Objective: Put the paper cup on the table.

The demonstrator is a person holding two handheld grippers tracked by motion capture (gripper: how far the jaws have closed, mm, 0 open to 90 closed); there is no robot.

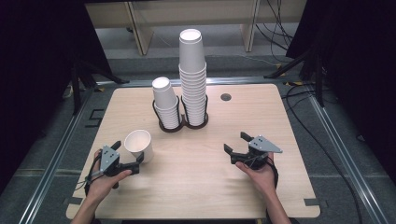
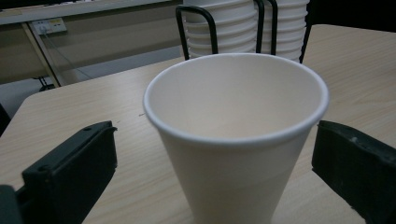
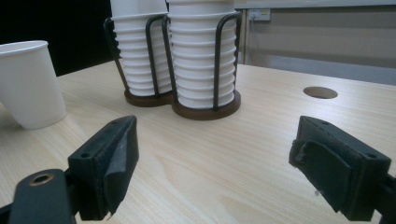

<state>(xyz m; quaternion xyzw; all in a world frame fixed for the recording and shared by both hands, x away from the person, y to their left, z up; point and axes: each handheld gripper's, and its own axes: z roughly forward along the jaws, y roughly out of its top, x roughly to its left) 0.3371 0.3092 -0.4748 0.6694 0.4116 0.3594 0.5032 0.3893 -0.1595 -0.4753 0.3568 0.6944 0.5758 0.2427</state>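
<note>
A single white paper cup (image 1: 138,144) stands upright on the wooden table (image 1: 201,186), at its left side. My left gripper (image 1: 127,153) is open around it. In the left gripper view the cup (image 2: 233,140) sits between the two black jaws with a gap on each side. My right gripper (image 1: 236,142) rests open at the right of the table with nothing between its jaws (image 3: 217,126). Farther back, a black wire holder (image 1: 180,126) carries a tall stack of cups (image 1: 193,74) and a shorter stack (image 1: 166,105).
A round cable hole (image 1: 226,97) lies in the table right of the holder. Black curtains hang at both sides, and cables run over the floor at the right (image 1: 299,107). A wooden bench (image 1: 140,18) stands behind the table.
</note>
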